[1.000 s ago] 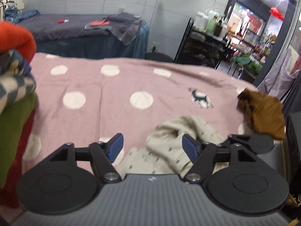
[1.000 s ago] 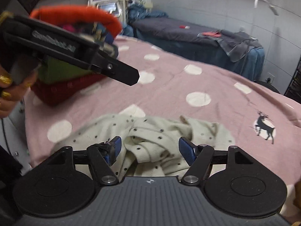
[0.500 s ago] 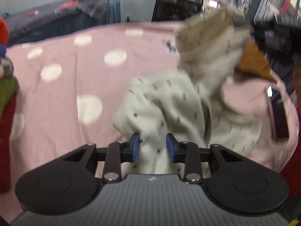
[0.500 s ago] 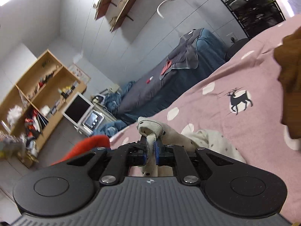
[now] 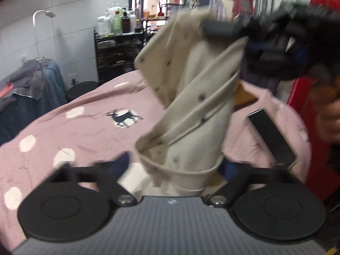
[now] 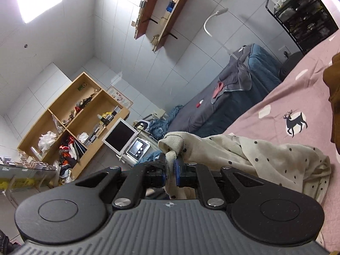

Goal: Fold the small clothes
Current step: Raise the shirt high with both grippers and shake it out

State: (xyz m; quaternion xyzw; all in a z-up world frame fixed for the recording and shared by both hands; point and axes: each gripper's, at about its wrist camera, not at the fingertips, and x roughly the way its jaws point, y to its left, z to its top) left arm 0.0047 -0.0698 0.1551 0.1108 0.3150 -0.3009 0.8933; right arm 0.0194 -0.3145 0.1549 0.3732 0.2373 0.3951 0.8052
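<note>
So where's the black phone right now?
In the left wrist view the phone lies flat on the pink blanket at the right, just beyond the lifted cream garment.

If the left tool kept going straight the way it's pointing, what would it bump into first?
Almost at once, the cream dotted garment, which already sits between the left tool's blue pads and stretches up to the right tool. Beyond it lies the pink blanket, though depth is hard to judge.
</note>
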